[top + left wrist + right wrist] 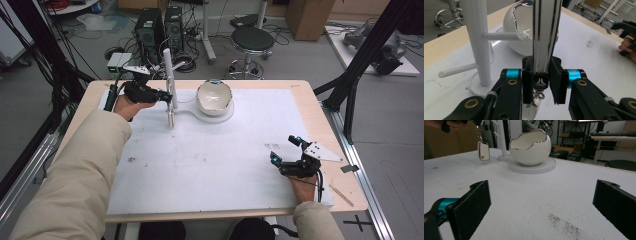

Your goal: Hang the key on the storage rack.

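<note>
Clearly we are carrying a keychain toward the peg stand, so the step looks like hanging it on a peg. At the upper left of the high view, the left tongs (162, 96) are clamped on the flat strap (545, 35), a stiff white band with dark stripes and a glossy face. It rises upright between the jaws in the left gripper view, and below them a small metal ring and a white tag (483, 150) with a silver rim dangle clear of the table (210, 165).

Just left of the strap stands the peg stand (477, 42), a matte white post with round pegs (501, 36) jutting sideways. To do this well, we would lift until the loop or ring clears a peg tip, then slide along it without knocking the light post; whether the strap forms a loop we cannot tell.

Just right of the stand sits the egg-shaped bowl (214, 96), glossy white with a jagged silver edge, on a round white base.

At the lower right, the right tongs (286, 151) hover wide apart and empty over the scuffed white table.
</note>
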Action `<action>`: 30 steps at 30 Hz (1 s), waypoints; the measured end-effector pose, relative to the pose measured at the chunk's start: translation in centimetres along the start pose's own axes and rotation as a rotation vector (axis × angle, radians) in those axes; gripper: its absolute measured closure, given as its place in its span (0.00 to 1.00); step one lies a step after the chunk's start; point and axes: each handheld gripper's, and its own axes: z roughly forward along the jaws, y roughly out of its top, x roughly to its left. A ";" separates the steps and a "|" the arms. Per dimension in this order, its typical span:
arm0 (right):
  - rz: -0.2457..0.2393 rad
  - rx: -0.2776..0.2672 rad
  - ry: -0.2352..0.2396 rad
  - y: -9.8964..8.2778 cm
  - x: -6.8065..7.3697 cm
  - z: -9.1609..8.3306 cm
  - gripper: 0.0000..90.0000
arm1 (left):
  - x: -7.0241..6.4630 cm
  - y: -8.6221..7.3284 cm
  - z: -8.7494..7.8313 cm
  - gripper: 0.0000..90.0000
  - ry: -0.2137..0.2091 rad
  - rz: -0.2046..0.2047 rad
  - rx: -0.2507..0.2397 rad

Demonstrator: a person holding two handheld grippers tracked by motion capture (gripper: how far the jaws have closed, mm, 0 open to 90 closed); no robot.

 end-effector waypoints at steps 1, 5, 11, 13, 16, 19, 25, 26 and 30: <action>0.000 0.000 0.001 0.0 0.0 0.0 0.01 | 0.1 -0.1 0.0 0.83 -0.007 -0.007 -0.006; 0.000 -0.001 -0.001 0.0 0.0 0.0 0.01 | 0.4 -0.1 0.1 0.82 0.009 -0.020 -0.002; 0.002 0.000 0.000 0.0 0.0 0.0 0.01 | 0.7 -0.3 0.1 0.83 0.022 -0.039 -0.001; -0.001 0.000 -0.001 0.0 0.0 0.0 0.01 | 0.8 -0.3 0.1 0.83 0.019 -0.046 -0.005; 0.007 0.004 0.000 0.0 0.1 0.0 0.01 | 0.8 -0.3 0.2 0.83 0.012 -0.060 -0.010; 0.007 0.004 0.003 0.0 0.1 0.0 0.01 | 0.9 -0.3 0.2 0.83 0.008 -0.079 -0.022; -0.002 0.000 0.001 0.0 0.0 0.0 0.01 | 1.2 -0.4 0.0 0.82 0.014 -0.092 -0.021; 0.007 0.005 0.003 0.0 0.1 0.0 0.01 | 1.2 -0.4 -0.1 0.83 0.018 -0.099 -0.028; 0.006 0.005 0.003 0.0 0.1 0.0 0.01 | 1.4 -0.5 -0.1 0.82 0.020 -0.112 -0.029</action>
